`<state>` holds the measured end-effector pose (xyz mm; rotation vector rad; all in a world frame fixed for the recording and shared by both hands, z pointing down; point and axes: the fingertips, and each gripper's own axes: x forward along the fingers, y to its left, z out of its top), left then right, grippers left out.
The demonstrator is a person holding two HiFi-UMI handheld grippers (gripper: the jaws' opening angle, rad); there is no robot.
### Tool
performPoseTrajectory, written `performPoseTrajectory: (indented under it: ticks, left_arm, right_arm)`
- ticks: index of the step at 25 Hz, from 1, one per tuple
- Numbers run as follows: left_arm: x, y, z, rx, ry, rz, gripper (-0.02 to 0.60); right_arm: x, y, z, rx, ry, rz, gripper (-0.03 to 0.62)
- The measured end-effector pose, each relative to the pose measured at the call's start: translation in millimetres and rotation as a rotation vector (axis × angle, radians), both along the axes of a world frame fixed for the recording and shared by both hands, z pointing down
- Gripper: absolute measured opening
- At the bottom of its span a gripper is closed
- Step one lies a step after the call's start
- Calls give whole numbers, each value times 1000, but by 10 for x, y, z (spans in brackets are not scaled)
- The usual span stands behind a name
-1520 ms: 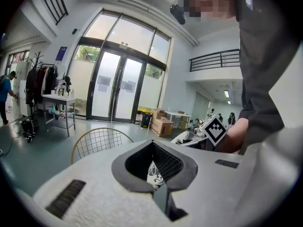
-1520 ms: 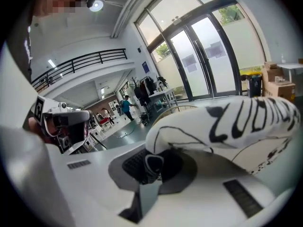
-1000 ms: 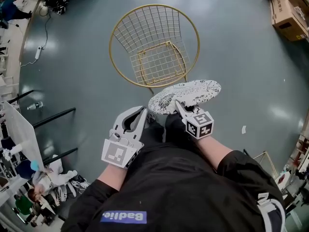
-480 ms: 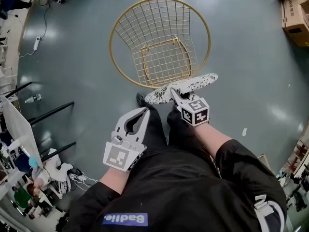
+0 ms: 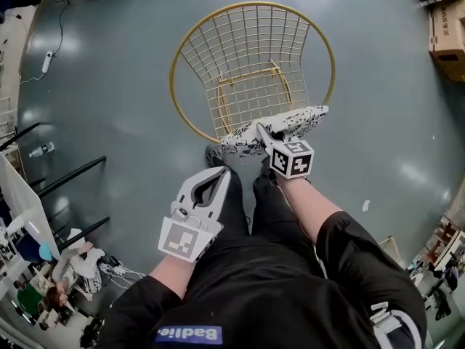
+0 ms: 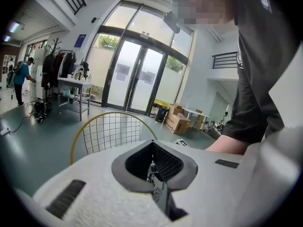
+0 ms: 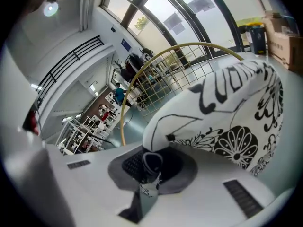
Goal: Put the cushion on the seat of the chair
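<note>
The gold wire chair (image 5: pixel 174 71) stands on the grey floor ahead of me; its back also shows in the left gripper view (image 6: pixel 109 131) and the right gripper view (image 7: pixel 156 74). The round white cushion with a black flower print (image 5: pixel 294 121) hangs edge-on over the front rim of the seat. My right gripper (image 5: pixel 263 131) is shut on the cushion's near edge, and the fabric (image 7: pixel 227 112) fills that gripper's view beyond the jaws (image 7: pixel 150 171). My left gripper (image 5: pixel 223 173) hangs lower left of the cushion, shut and holding nothing (image 6: pixel 158 193).
My legs and a dark shoe (image 5: pixel 214 155) stand just in front of the chair. Cardboard boxes (image 5: pixel 447 27) sit at the far right, also by the glass doors (image 6: pixel 177 119). Black rails (image 5: pixel 73 173) and cluttered racks line the left side. A cable (image 5: pixel 47 60) lies at the upper left.
Both grippers have moved forward and down toward the chair. The cushion has tipped from lying face-up to edge-on and now reaches the seat's front rim.
</note>
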<state>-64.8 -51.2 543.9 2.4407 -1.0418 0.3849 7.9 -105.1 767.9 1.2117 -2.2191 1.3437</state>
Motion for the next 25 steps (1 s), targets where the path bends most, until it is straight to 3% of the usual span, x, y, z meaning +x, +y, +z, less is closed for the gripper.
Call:
performPoseTrajectory:
  ticks: [8, 14, 25]
  left_arm:
    - [-477, -25, -77, -31, 1, 2, 17]
    - [-325, -504, 513, -48, -25, 35, 17]
    - [-483, -671, 758, -104, -10, 54, 17]
  right_arm:
    - [-389, -345, 24, -44, -45, 132, 37]
    - [-269, -844, 828, -133, -98, 258, 37]
    - [-434, -1476, 1200, -194, -200, 441, 37]
